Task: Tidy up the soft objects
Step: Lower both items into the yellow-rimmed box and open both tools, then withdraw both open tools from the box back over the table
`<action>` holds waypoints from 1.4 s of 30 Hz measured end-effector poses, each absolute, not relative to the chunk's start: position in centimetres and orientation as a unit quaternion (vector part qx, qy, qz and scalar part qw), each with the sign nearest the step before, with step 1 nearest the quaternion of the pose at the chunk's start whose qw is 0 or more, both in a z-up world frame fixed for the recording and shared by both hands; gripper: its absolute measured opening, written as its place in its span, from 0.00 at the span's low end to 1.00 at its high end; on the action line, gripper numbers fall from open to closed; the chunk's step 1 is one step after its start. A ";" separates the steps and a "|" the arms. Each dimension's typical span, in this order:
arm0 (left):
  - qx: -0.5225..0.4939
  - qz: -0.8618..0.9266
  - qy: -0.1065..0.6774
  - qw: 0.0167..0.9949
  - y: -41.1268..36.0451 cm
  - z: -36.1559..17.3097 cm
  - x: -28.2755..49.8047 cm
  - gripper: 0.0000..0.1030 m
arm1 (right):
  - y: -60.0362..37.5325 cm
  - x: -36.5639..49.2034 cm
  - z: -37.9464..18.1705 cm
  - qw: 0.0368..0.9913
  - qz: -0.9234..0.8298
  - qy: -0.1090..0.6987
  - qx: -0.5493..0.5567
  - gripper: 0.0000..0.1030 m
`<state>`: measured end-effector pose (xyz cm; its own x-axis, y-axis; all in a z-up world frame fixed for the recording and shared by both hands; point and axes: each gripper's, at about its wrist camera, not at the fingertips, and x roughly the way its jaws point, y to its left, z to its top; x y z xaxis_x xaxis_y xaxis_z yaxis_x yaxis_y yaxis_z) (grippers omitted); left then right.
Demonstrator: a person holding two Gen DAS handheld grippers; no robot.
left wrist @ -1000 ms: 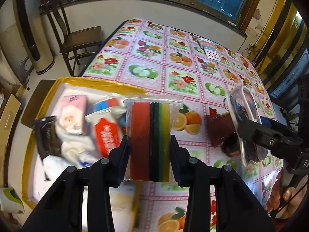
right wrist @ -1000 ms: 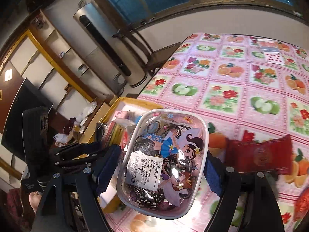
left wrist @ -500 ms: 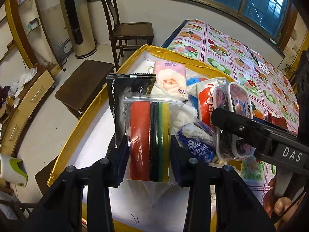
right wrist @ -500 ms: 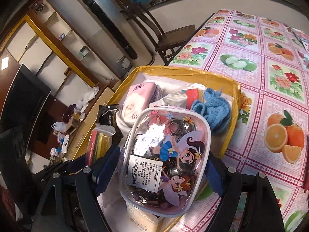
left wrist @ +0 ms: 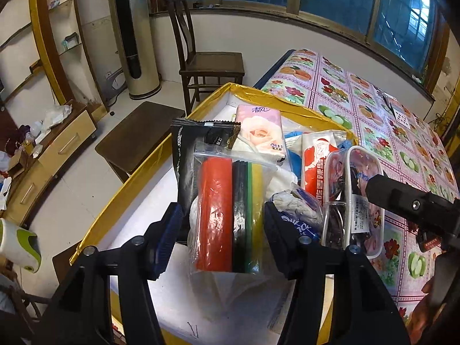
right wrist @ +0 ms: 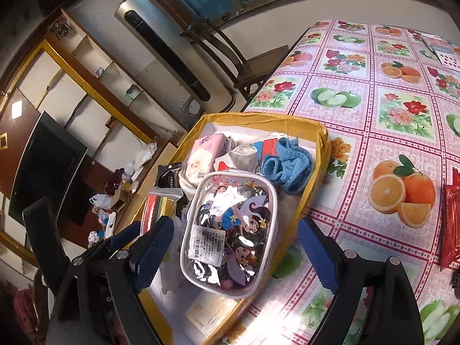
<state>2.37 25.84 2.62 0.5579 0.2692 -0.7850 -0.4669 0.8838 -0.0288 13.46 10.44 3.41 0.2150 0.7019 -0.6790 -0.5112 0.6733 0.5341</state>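
Both grippers [left wrist: 221, 241] [right wrist: 235, 258] open over box [right wrist: 320, 155].

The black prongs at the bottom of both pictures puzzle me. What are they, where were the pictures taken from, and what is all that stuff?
They are the jaws of two hand-held grippers. There is no robot: a person carries one in each hand. Each has a wide-angle camera looking along its jaws, so one picture comes from the left gripper and the other from the right gripper.

Both are over a yellow-edged box at the edge of a table with a fruit-print cloth. The box holds soft things, among them a tissue pack and a blue knitted cloth.

Between the left jaws sits a zip bag of coloured strips, and between the right jaws a clear cartoon pouch. Both pairs of jaws are open, so neither is gripped. A red packet lies outside the box.
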 end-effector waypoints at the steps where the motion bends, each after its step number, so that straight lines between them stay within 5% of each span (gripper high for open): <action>1: -0.116 0.212 0.414 0.878 25.6 2.9 2.1 0.55 | 9.7 13.1 3.8 0.772 0.398 0.485 0.107 0.87; 13: -0.072 0.156 0.365 0.915 17.1 5.1 0.6 0.63 | -1.7 5.5 6.2 0.819 0.393 0.408 0.090 0.90; 42: -0.025 0.057 0.420 0.906 3.5 2.8 4.5 0.69 | -28.2 3.3 4.0 0.888 0.190 0.387 0.157 0.93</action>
<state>4.47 3.55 2.81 0.6413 0.0815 -0.7630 -0.1240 0.9923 0.0018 3.32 -28.20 3.96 0.6281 0.4593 -0.6281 -0.2157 0.8784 0.4265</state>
